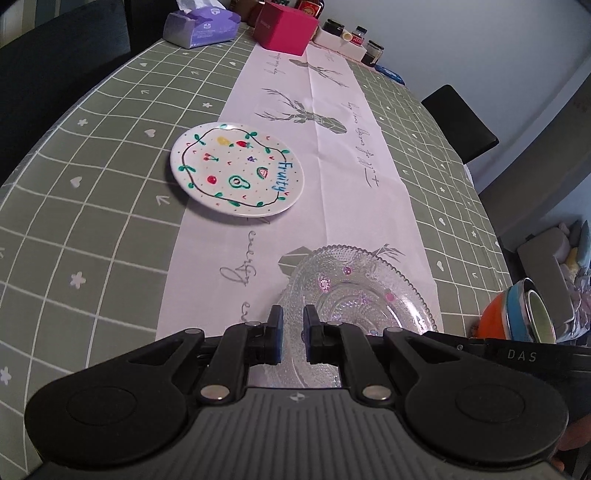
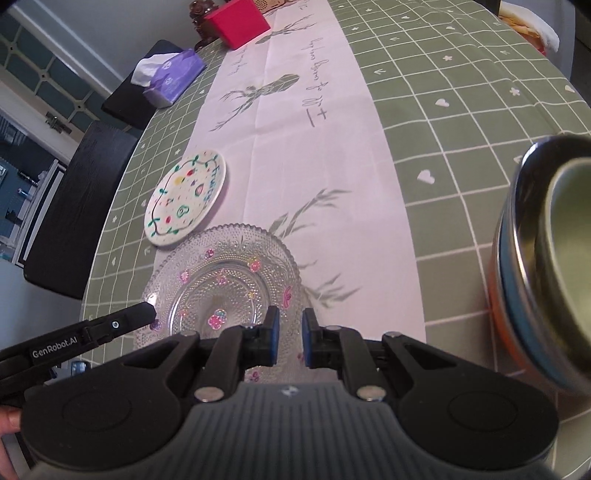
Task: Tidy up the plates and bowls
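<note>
A clear glass plate (image 1: 354, 288) with pink flower marks lies on the white table runner. My left gripper (image 1: 292, 332) sits over its near rim, jaws narrowly apart with nothing clearly between them. A white plate painted with fruit and the word "Fruity" (image 1: 236, 170) lies farther left on the runner's edge. In the right wrist view the glass plate (image 2: 221, 280) and the fruit plate (image 2: 186, 201) show again. My right gripper (image 2: 288, 339) hovers over the glass plate's near right rim, jaws narrowly apart and empty. A tilted stack of nested bowls (image 2: 543, 266), orange, blue and green, is close on the right.
A purple tissue pack (image 1: 201, 26), a pink box (image 1: 284, 27) and small jars (image 1: 354, 38) stand at the far end of the green checked tablecloth (image 1: 92, 221). Black chairs (image 1: 460, 122) stand beside the table. The left gripper's finger (image 2: 122, 323) shows at the glass plate's left rim.
</note>
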Demonstrator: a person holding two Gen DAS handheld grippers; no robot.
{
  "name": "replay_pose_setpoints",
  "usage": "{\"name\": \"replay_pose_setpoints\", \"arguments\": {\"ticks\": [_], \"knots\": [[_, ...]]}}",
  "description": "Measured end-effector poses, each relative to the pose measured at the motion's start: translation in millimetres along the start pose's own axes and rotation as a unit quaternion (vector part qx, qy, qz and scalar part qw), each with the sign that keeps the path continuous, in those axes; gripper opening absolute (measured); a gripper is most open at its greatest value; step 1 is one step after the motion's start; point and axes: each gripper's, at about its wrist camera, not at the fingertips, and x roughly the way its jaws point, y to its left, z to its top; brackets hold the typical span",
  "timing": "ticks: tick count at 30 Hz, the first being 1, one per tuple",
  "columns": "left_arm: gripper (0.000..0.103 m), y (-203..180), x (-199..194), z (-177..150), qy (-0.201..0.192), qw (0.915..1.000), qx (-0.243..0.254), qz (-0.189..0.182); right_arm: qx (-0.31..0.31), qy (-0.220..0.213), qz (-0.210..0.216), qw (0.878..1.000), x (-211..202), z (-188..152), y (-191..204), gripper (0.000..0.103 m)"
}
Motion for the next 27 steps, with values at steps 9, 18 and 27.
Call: {"name": "replay_pose_setpoints", "arguments": {"ticks": [9,18,27], "knots": [[0.011,7.9,6.7,-15.4,0.004,0.9999,-0.012,-0.008,-0.029,-0.016,-0.008,0.999,5.8,-14.4,-0.7,0.011],[0.011,8.5,12.0,-19.0,0.004,0.9999,-0.009,0.004,-0.049,-0.028,-0.013,0.998,6.1,-18.4,2.6,0.011],[0.013,5.1,15.9,-24.3,0.006,0.9997,0.011,0.020,-0.074,-0.034,-0.024,0.996,6.4,-21.3,8.4,0.011]]}}
